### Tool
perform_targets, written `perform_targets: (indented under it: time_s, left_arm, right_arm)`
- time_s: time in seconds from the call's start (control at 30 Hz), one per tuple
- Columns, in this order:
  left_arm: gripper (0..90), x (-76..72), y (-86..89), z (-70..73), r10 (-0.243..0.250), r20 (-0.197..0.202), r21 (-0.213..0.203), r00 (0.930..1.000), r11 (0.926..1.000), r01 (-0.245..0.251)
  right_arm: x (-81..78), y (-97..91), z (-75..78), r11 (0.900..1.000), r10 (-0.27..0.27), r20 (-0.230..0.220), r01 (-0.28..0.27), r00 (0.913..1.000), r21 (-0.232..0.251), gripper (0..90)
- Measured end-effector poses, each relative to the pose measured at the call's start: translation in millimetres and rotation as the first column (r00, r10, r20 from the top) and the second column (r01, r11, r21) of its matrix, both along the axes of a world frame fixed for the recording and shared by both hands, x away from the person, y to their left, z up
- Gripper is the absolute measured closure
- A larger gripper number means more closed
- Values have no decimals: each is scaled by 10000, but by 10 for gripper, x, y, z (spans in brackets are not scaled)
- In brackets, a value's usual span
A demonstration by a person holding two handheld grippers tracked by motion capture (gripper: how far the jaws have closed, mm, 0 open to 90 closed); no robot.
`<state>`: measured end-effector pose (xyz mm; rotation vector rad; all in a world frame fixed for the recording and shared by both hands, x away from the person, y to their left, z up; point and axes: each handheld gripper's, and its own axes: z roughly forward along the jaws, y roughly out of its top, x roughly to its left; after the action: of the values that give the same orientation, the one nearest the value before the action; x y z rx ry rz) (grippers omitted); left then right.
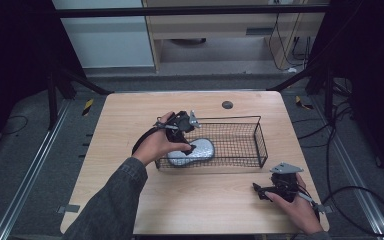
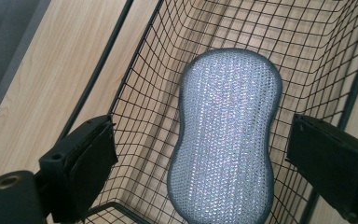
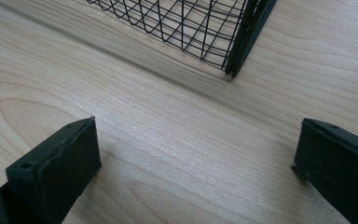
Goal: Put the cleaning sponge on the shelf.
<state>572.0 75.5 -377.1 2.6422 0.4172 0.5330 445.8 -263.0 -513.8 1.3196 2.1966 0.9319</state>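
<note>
The silver scrub pad (image 2: 226,135) lies flat on the floor of the wire basket (image 1: 257,142), in the basket's left end at centre frame of the high view. The left gripper (image 1: 191,148) hangs over it, jaws spread to either side (pads clear of the pad, nothing pinched). The right gripper (image 1: 261,192), lower right, rests on the table (image 1: 200,200) with jaws spread wide, empty.

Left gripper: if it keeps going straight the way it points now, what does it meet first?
Most likely the silver scrubbing pad lying in the wire basket; it sits between the open jaws of the left gripper, untouched. Depth unclear.
</note>
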Motion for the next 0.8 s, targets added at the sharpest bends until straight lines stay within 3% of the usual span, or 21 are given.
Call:
perform_targets:
  time_s: [0.23, 0.47, 0.67, 0.8]
  left_arm:
    - [67, -74, 22, 57, 136, -76, -695, 9999, 9975, -141]
    - [53, -196, 54, 61, 249, -46, -993, 9997, 9947, -252]
    - [54, -305, 135, 64, 602, -73, -1706, 9982, 9835, -606]
    - [53, -371, 200, 73, 805, -101, -1958, 9967, 9773, -809]
  right_arm:
    - [0, 1, 0, 10000, -13, -7, 13, 10000, 6, 4]
    - [-1, 2, 1, 10000, -18, -14, 18, 10000, 31, 4]
    - [-1, 2, 1, 10000, -20, -17, 20, 10000, 30, 4]
    - [-1, 2, 1, 10000, -33, -13, 34, 10000, 36, 4]
